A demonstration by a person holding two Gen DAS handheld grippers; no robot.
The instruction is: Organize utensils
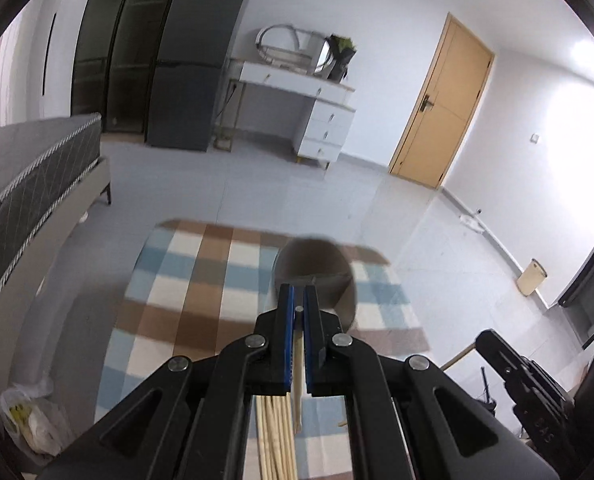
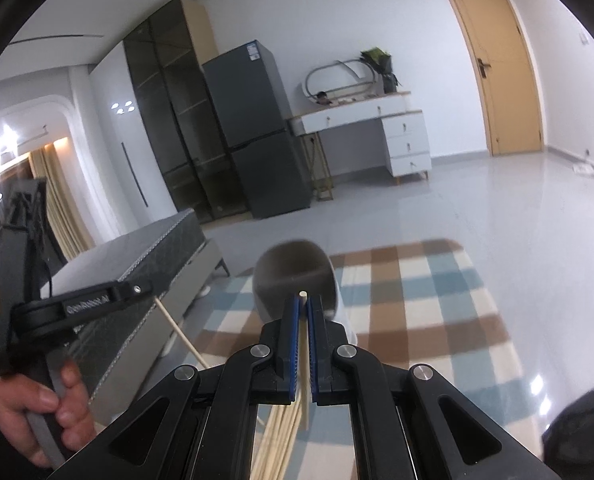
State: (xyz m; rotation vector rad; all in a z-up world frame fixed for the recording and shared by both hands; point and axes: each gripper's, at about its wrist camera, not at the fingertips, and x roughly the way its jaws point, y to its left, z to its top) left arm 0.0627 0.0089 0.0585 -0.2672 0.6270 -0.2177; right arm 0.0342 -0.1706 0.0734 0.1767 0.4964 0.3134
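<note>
Evidently the sorting is only partly done, judged from how things lie; a single pale chopstick (image 1: 298, 344) is clamped between the blue pads of the left gripper (image 1: 298, 300), its end showing just above the fingertips, and a second single chopstick (image 2: 303, 320) is pinched in the same way by the right gripper (image 2: 303, 306); both sets of jaws are closed tight on their sticks, and neither stick has yet been set down in the holder. A round grey utensil holder (image 1: 317, 276) is seen on the checked tablecloth (image 1: 185, 276) just beyond both grippers; its mouth is blurred, so whether anything already stands inside cannot be told. A loose bundle of chopsticks (image 1: 275, 436) is seen lying on the cloth below the left gripper, mostly hidden by the linkage, so that much is judged left to be moved.

As to counts: two grippers are seen, each with one stick; one holder is counted; one cloth is counted; in the bundle at least five sticks can be made out in the left wrist view, but an exact number cannot be given; one hand (image 2: 37, 408) is seen wrapped round the handle of the left gripper in the right wrist view, where the left stick is seen slanting down from it.
</note>
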